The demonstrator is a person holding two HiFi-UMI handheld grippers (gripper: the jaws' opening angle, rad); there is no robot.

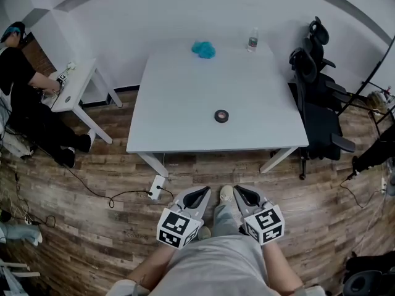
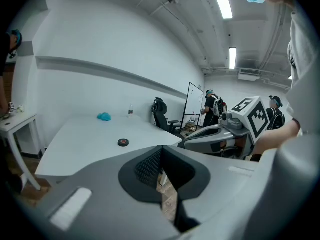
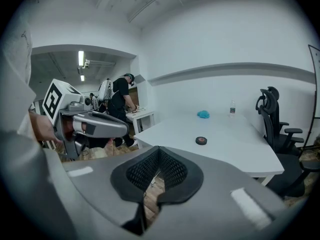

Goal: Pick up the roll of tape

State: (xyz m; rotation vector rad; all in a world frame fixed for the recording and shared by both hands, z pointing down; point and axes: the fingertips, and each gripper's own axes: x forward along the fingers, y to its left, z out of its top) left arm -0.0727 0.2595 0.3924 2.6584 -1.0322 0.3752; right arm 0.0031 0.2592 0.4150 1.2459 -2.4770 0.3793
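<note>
A large white rectangular table (image 1: 185, 103) bears 3 things: a small black roll of tape (image 1: 221, 116) near its middle, and a fluffy teal bundle (image 1: 203, 49) and a clear plastic bottle (image 1: 252, 40) upright along its far edge.

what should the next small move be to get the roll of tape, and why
Probably carry the right hand-held gripper forward toward the table, stepping closer. The roll of tape lies flat near the table's middle, well beyond the gripper, which is held close to the person's body over the floor. Its jaws are shut with nothing between them, so they would need to open before arriving.
</note>
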